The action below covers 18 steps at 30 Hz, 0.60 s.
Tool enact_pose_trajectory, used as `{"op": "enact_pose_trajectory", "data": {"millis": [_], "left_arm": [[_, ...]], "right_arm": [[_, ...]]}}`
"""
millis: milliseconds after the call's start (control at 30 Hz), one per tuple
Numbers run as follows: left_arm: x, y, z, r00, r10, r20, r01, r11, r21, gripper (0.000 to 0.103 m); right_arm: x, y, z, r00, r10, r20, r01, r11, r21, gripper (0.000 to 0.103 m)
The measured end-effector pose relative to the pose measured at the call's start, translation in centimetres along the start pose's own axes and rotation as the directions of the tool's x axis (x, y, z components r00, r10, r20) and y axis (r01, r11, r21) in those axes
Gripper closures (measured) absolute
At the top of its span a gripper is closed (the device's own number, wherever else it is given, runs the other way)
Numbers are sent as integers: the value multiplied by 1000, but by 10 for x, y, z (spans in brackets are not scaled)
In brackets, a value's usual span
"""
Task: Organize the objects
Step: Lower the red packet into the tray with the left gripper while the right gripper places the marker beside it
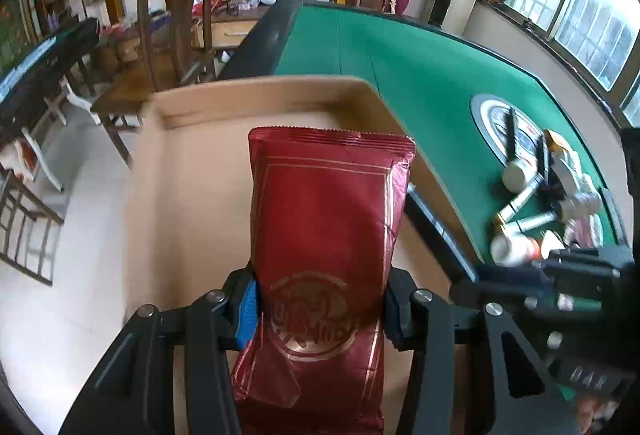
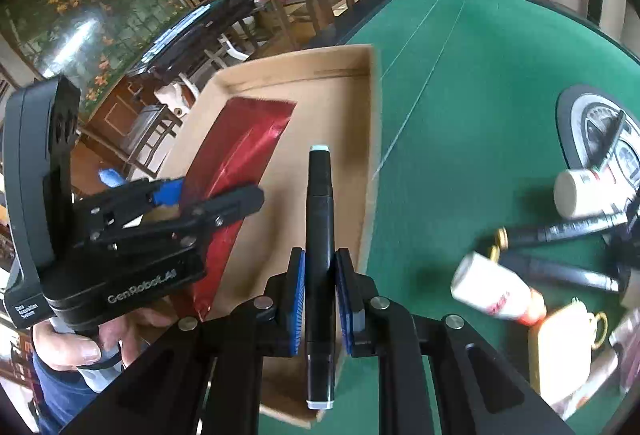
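A dark red foil packet (image 1: 320,235) is pinched between the blue pads of the left gripper (image 1: 320,311), and it is held above the open cardboard box (image 1: 192,163). In the right wrist view the same packet (image 2: 240,171) is seen tilted over the left part of the box (image 2: 332,107). A black marker pen (image 2: 319,235) with pale end caps is clamped between the pads of the right gripper (image 2: 320,299), also above the box. The box is placed at the edge of the green felt table (image 2: 472,83). On the felt, well apart from the box, a heap of small things is seen: a white bottle with a red cap (image 2: 498,293), black pens (image 2: 560,231) and a white jar (image 2: 576,193).
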<state>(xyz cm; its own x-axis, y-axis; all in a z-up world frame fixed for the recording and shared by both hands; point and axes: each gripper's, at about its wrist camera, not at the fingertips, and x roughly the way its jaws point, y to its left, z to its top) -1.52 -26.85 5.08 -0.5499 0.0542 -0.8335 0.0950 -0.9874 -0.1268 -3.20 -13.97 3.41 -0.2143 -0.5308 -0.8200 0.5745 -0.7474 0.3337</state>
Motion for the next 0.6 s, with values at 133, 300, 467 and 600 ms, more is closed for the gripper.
{"op": "enact_pose_trajectory", "data": {"millis": [133,300,467,600], "left_arm": [[-12,-3,-20,1000,-22,-1,22,1000,-19,55],[-15,10,-11,1000,6,7,-6,995,-99,55],[-9,40,13,1000,9,-23,-14,976,-216,55],[-1,55,34,996,69,-57,-81,970,-230,55]], "right_arm": [[-3,2,-3,1000,20,-2,-20,1000,-10,87],[8,3,14,999,52,-8,-52,998,19,87],[24,1,43,999,51,-14,-51,998,46,87],[46,6,72,998,50,-31,-48,997,55,87]]}}
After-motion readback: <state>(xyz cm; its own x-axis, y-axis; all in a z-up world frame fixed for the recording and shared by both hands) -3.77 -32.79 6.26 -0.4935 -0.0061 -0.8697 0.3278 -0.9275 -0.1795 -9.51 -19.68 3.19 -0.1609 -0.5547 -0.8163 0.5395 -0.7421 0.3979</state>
